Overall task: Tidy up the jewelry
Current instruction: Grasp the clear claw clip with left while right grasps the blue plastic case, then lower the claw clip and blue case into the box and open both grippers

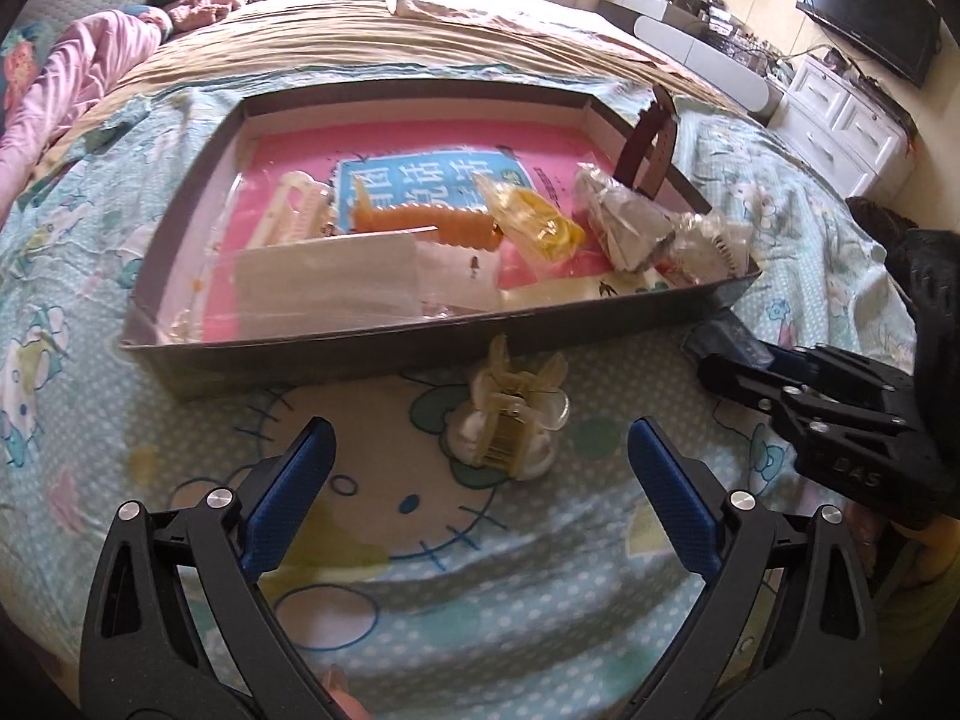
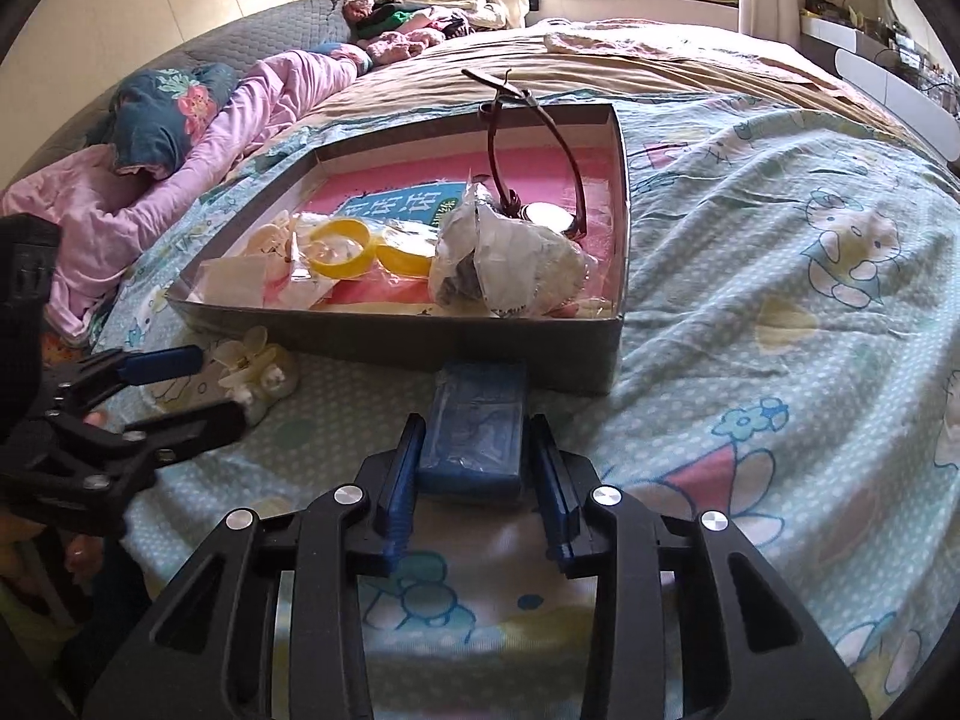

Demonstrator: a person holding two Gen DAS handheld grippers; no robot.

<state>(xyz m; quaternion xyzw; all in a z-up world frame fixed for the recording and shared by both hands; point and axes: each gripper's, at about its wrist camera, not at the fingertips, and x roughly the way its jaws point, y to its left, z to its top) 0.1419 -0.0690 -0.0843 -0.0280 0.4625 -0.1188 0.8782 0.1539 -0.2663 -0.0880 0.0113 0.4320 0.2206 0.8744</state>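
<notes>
Tray: holds your orange bracelet, bagged yellow bangles, watch.
Left gripper: spread around hair claw.
Right gripper: pinching blue box.

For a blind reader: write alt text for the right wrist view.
The right gripper grips a small blue box on a cartoon-print bedsheet, just before a shallow cardboard tray of bagged jewelry and a watch. At left, the left gripper brackets a pale hair claw.

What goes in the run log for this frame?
left gripper: open, behind hair claw | right gripper: shut on blue case | tray: filled
</notes>
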